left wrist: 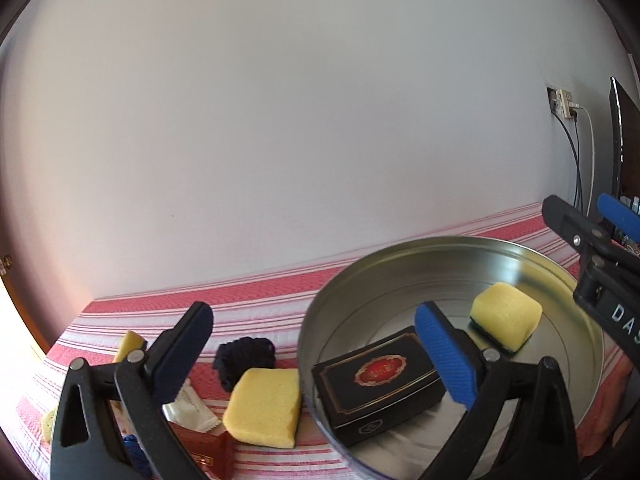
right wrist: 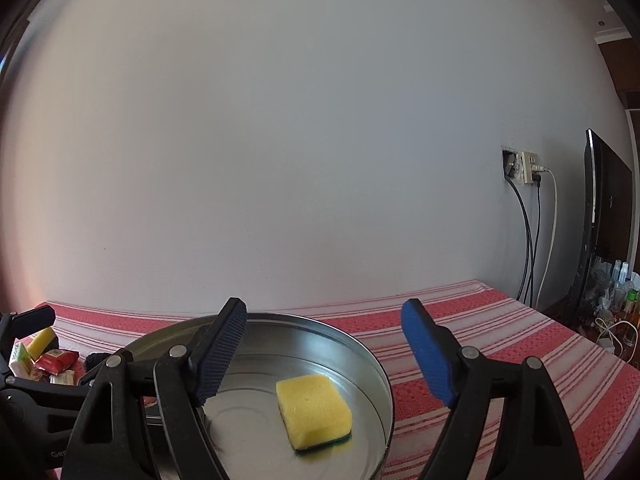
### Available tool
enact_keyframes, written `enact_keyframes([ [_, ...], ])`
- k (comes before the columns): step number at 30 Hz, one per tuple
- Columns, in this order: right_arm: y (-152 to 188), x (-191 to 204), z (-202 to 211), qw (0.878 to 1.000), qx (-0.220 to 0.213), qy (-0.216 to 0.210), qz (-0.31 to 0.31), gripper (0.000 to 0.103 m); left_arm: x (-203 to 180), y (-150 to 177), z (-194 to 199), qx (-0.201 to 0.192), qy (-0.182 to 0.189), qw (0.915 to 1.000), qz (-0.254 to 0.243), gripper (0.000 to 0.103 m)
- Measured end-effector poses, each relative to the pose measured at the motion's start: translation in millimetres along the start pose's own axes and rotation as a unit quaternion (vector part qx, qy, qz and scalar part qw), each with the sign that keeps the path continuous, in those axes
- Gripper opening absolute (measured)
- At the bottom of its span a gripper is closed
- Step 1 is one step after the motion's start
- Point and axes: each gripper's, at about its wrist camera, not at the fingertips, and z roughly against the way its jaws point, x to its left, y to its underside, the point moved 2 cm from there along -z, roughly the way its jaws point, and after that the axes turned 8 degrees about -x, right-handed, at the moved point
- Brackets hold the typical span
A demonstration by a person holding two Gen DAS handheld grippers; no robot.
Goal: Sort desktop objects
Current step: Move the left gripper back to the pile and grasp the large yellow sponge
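Round metal tin (left wrist: 400, 264), lower right: holds black box (left wrist: 378, 380) and yellow sponge (left wrist: 506, 314), sorted in; both grippers' fingers (left wrist: 446, 356) released, empty

We hold our left gripper (left wrist: 316, 354) with its jaws spread wide at the bottom of its own view, nothing between the pads. Our right gripper (right wrist: 328, 356) is likewise parted and empty, its tip entering the left view's right edge.

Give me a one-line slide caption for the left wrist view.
Open left claw above a round metal tin holding a black rectangular box and a yellow sponge; another yellow sponge lies outside.
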Motion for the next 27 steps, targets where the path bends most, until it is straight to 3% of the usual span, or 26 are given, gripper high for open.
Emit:
enact_keyframes([
  [4,-1.5,13.8,16.6,0.999,-0.037,-0.011,0.02,0.092,34.0,7.9,18.9,-0.004,-0.012,0.9998,0.019,0.102],
  [8,-5.2,34.7,35.6,0.997,-0.057,-0.032,0.032,0.094,88.5,26.8,32.6,0.016,-0.041,0.9975,0.055,0.102],
  [14,-10.6,71.2,59.4,0.992,-0.055,-0.112,-0.002,0.094,165.1,54.4,37.0,0.064,-0.121,0.989,0.055,0.102],
  [20,-6.6,116.1,72.7,0.982,-0.029,-0.188,0.004,0.094,233.9,86.4,42.2,0.121,-0.173,0.9768,0.038,0.102],
  [27,7.0,162.0,79.7,0.963,0.024,-0.267,0.019,0.094,282.1,120.5,26.6,0.197,-0.151,0.9683,0.033,0.102],
])
